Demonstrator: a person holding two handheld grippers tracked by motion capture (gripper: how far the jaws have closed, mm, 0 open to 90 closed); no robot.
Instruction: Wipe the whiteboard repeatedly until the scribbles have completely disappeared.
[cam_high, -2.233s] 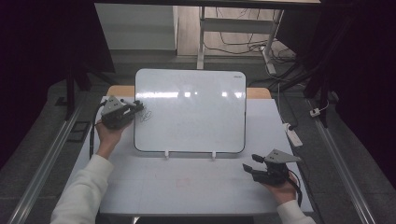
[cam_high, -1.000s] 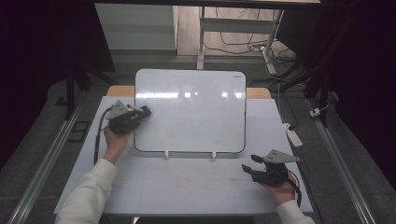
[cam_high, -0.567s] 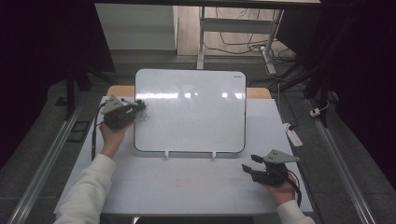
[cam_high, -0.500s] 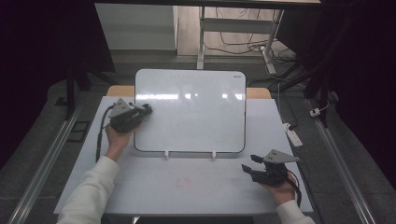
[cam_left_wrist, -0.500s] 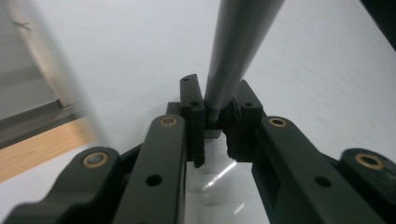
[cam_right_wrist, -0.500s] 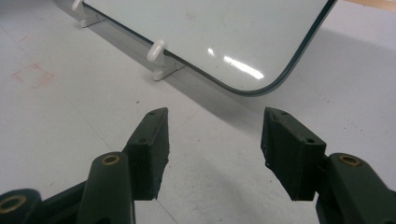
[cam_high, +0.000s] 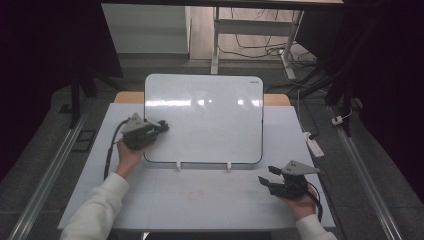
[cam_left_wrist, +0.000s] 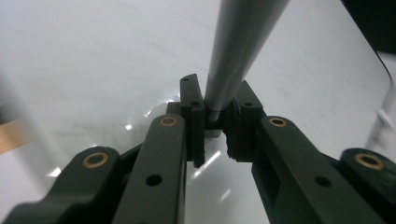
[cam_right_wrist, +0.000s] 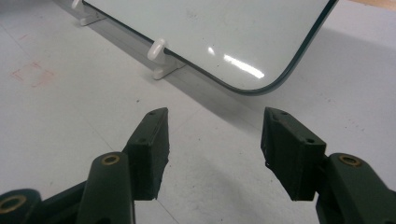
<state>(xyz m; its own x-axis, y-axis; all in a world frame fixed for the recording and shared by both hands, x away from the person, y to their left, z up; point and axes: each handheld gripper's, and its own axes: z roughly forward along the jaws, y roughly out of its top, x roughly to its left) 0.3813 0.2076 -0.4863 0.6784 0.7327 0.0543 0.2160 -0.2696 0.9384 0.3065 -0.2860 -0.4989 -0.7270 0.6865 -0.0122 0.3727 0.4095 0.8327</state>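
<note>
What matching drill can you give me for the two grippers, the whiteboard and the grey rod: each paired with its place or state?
Things:
1. left gripper
2. right gripper
3. whiteboard
4. grey rod

Places or states:
A. propped on small white clips at its lower edge
B. jaws apart, nothing between them, over the table near the board's lower right corner
C. clamped between black jaws, slanting up across the board
D. jaws shut, at the board's left edge

Pairs: 1-D, 2-B, 3-A, 4-C
</note>
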